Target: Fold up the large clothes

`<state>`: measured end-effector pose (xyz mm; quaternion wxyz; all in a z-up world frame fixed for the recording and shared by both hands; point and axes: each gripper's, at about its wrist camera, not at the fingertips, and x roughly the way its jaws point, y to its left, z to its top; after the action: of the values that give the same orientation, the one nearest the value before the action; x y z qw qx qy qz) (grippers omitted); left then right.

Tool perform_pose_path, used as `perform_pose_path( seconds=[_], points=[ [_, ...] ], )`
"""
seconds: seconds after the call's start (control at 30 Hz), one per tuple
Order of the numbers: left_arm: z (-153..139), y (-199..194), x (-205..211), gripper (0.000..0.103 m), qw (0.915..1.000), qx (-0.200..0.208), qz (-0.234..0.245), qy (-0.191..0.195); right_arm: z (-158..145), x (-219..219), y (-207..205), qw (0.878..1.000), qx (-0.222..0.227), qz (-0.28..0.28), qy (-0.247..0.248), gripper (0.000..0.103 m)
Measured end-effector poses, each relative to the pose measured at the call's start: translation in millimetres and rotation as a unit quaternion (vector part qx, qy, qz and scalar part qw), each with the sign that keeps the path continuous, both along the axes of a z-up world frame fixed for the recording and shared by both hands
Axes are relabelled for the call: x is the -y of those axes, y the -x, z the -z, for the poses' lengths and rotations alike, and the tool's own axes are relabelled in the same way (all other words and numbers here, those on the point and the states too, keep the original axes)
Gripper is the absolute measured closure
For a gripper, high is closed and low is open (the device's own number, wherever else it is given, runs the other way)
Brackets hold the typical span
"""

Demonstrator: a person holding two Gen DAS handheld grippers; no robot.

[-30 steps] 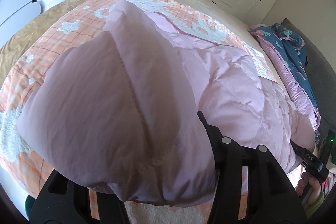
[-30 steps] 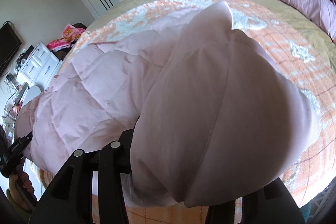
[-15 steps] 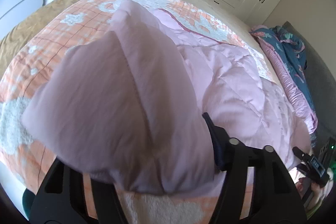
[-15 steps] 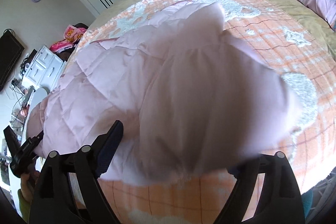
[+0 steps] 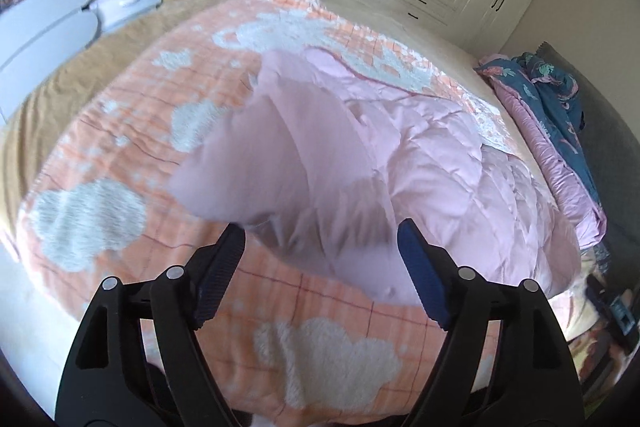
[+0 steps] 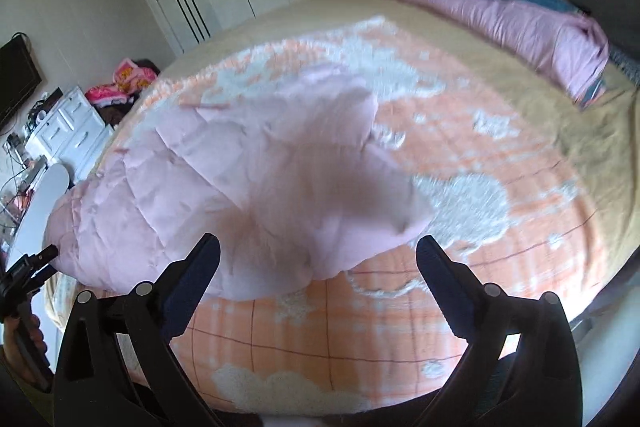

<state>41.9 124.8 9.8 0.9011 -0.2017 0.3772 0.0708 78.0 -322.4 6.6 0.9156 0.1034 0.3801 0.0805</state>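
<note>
Left gripper (image 5: 320, 247): your jaws are spread, holding nothing.
Right gripper (image 6: 318, 259): likewise released.
Jacket (image 5: 400, 163): lies on the blanket (image 5: 120, 155), just beyond both fingertips.

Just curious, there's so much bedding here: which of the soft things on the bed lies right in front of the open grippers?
The plain pale pink quilted jacket, on the orange blanket; the blue floral quilt lies far off.
</note>
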Motion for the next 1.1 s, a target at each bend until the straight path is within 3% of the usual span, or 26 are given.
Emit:
perform_pose_path(
  seconds=[0.07,0.27,0.53,0.77,1.1],
  points=[
    [-10.8,10.3,2.2,0.011,0.9996,0.015,-0.008,-0.023,-10.9,-0.1,10.3,1.000,0.022,0.001,0.011,0.004],
    [-44.4,36.2,9.0,0.009,0.9971,0.055,-0.009,-0.051,-38.9,-5.8,36.1,0.997,0.074,-0.015,0.010,0.004],
    [-66.7,57.1,26.2,0.009,0.9949,0.088,0.004,-0.050,-67.1,-24.0,71.6,0.991,0.122,-0.046,0.029,0.004],
    [-68.4,65.5,46.9,0.009,0.9938,0.100,0.021,-0.043,-69.5,-39.8,93.0,0.987,0.138,-0.066,0.050,0.004],
    [-36.5,66.0,99.1,0.009,0.9934,0.083,0.073,-0.031,-41.1,-62.2,103.8,0.987,0.113,-0.084,0.074,0.004]
  ],
)
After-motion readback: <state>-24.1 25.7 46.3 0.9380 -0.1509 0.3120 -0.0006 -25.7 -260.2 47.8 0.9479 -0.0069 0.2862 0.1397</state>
